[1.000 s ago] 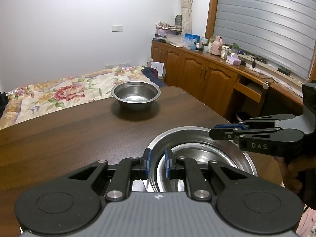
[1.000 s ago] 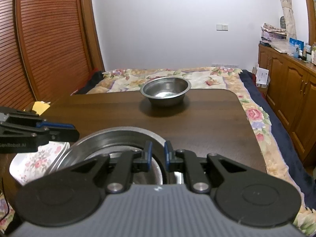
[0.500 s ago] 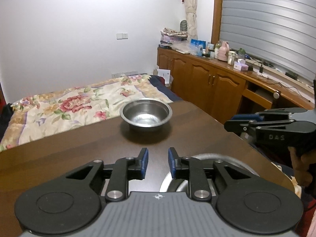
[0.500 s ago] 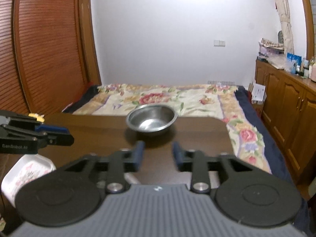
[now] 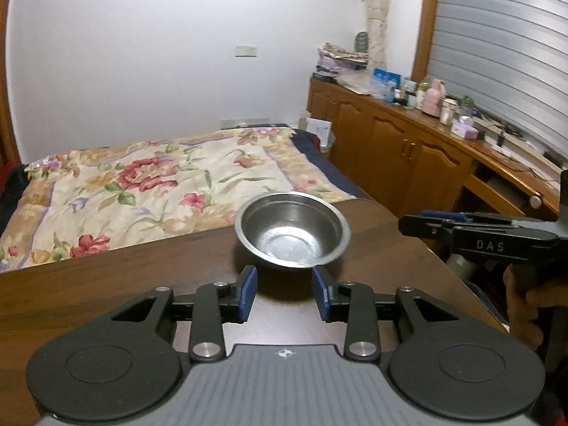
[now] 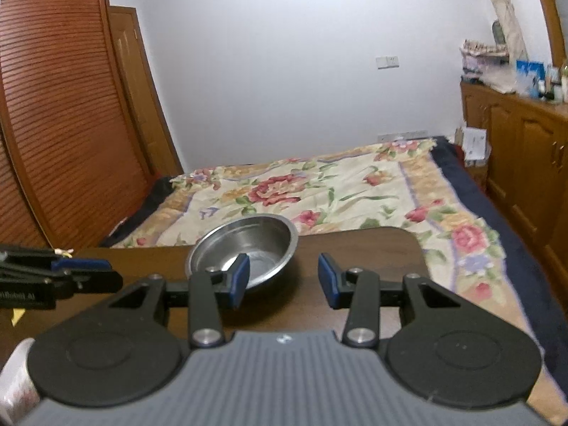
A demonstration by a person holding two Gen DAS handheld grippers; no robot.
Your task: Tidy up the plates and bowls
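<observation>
Left wrist view: the left gripper [image 5: 284, 293] hangs over a dark wooden table [image 5: 106, 284], its two blue-padded fingers [image 5: 247, 294] spread apart with nothing between them. One steel bowl [image 5: 291, 234] stands upright near the table's far edge, just beyond the fingertips and not touching them. At the right edge the right gripper [image 5: 411, 225] shows from the side, held by one hand [image 5: 529, 301]; from here its jaw gap cannot be told. Behind lie one bed with a floral quilt [image 5: 142, 184] and one long wooden cabinet [image 5: 408, 149].

Right wrist view: the right gripper [image 6: 283, 280] has its two blue fingers [image 6: 328, 280] wide apart and empty. The same single bowl [image 6: 245, 248] sits ahead, left of centre, partly behind the left finger. The left gripper [image 6: 71, 277] shows at the left edge. One white dish [image 6: 16, 380], blurred, peeks in at the lower left corner.
</observation>
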